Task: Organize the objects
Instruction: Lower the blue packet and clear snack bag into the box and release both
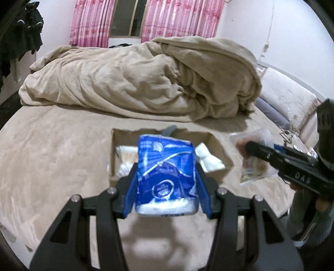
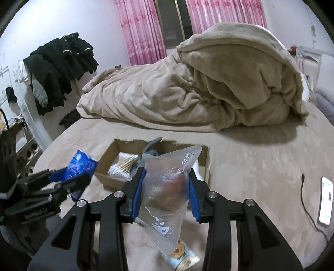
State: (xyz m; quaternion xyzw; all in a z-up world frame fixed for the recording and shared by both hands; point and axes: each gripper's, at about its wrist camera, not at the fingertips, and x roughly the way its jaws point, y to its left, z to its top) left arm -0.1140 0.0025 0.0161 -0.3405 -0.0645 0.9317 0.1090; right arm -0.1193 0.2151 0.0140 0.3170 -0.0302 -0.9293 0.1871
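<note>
2 tools work over 1 open cardboard box set on a bed covered in tan plush fabric. The left tool has its blue-padded fingers clamped on 1 blue-and-white plastic tissue pack, held above the box's near edge; its printed writing is too blurred to read. The right tool pinches 1 frosted, crinkle-edged snack pouch — Chinese characters and a white cup motif show on it — just in front of the box. Inside lie a bundle of cotton swabs and a grey object. 1 rumpled beige blanket is heaped behind; 1 lit phone with 1 black cable lies to the right — pink curtains beyond.
</note>
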